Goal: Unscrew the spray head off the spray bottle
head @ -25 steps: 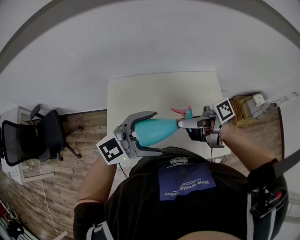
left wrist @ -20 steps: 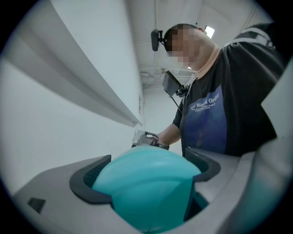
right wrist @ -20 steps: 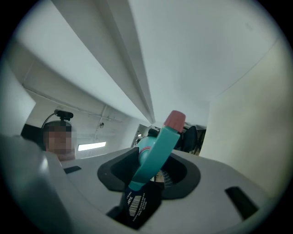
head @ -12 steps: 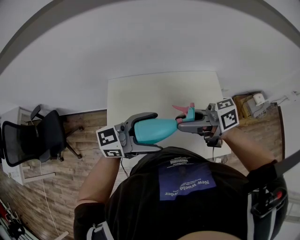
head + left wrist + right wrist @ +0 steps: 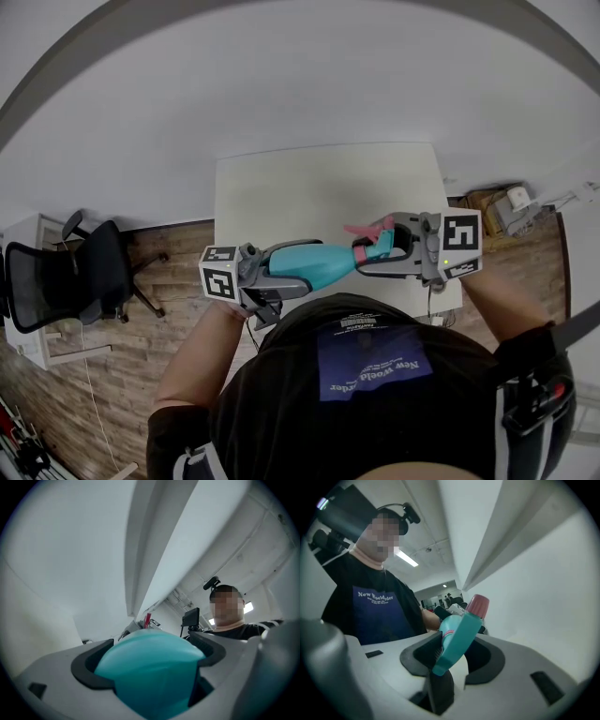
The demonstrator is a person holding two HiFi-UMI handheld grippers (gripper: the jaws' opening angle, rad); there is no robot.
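Observation:
A teal spray bottle hangs level in the air in front of my chest, over the near edge of the white table. My left gripper is shut on the bottle's body; in the left gripper view its round base fills the space between the dark pads. My right gripper is shut on the spray head, whose pink trigger points toward the table. In the right gripper view the teal head with its pink nozzle stands tilted between the jaws of that gripper.
A black office chair stands on the wooden floor at the left. A wooden crate with a small white device sits to the right of the table. My own torso in a dark shirt is close below the bottle.
Both grippers have rolled about the bottle's long axis in opposite senses, and their marker cubes show other faces. The spray head's pink trigger has tipped lower. The bottle has stayed in about the same place.

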